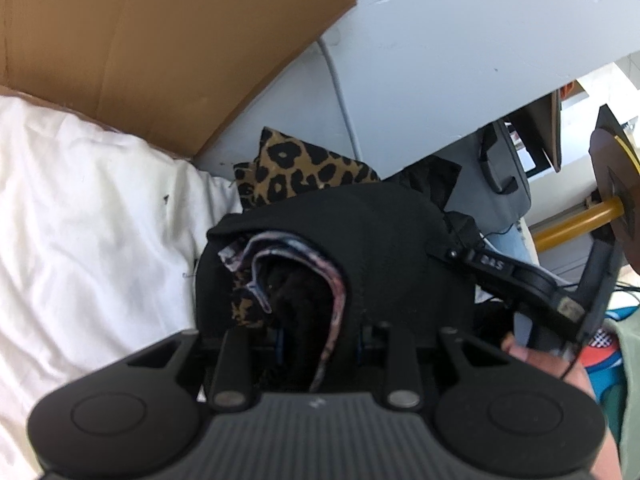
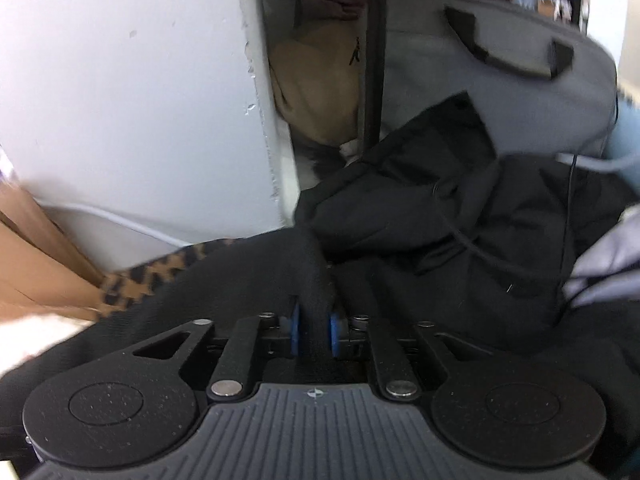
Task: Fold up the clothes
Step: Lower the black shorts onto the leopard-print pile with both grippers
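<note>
Bunching up in front of the left gripper [image 1: 320, 344], a black garment [image 1: 360, 240] fills the middle of the left wrist view. Its opening shows a pink and white patterned lining [image 1: 336, 292]. The gripper's fingers sit partly apart with this bunched cloth between them, but the cloth hides the pads, so I cannot tell whether they press on it. A leopard-print cloth [image 1: 304, 168] lies just behind the black garment, against a grey wall [image 1: 440, 60]. White bedding [image 1: 88, 208] spreads to the left, with a cardboard sheet [image 1: 160, 48] leaning above it. The right gripper's black body reaches in from the right.

In the right wrist view, the right gripper [image 2: 315, 330] has a ridge of the same black cloth between its blue pads [image 2: 295, 330], and both pads touch it. Beyond lie more black clothing [image 2: 460, 208], a grey bag [image 2: 500, 64] with black handles, and a tan bundle [image 2: 320, 80] beside the wall's corner.
</note>
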Action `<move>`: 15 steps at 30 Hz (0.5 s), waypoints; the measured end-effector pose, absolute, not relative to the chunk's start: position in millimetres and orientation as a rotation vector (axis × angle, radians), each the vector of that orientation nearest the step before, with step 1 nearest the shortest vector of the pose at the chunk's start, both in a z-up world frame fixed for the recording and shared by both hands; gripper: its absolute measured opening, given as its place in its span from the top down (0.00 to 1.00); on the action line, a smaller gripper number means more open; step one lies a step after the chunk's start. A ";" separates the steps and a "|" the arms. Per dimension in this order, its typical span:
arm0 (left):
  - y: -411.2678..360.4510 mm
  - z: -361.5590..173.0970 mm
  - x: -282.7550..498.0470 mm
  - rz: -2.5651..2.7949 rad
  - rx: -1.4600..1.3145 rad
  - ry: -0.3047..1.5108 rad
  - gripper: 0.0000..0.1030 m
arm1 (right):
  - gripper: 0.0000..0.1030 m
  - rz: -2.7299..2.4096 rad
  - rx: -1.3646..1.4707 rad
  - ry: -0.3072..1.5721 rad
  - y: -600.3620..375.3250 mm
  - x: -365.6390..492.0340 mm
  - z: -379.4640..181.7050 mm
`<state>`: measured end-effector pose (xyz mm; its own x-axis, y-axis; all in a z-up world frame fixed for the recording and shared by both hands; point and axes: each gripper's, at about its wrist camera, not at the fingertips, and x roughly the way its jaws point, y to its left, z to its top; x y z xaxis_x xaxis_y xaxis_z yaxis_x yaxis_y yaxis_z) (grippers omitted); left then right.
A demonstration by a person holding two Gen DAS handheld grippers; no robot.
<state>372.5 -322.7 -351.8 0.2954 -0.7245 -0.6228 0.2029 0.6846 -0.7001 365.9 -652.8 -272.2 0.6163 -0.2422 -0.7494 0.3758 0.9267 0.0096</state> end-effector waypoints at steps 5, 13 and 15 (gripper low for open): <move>-324.8 -343.2 373.8 -0.707 -0.508 1.085 0.70 | 0.82 -0.436 0.147 0.780 -654.1 364.6 -255.9; -332.1 -341.3 376.4 -0.732 -0.469 1.061 0.69 | 0.81 -0.284 0.252 0.672 -617.5 292.8 -238.5; -330.9 -347.2 379.8 -0.721 -0.477 1.080 0.67 | 0.81 -0.244 0.293 0.662 -602.8 275.4 -245.3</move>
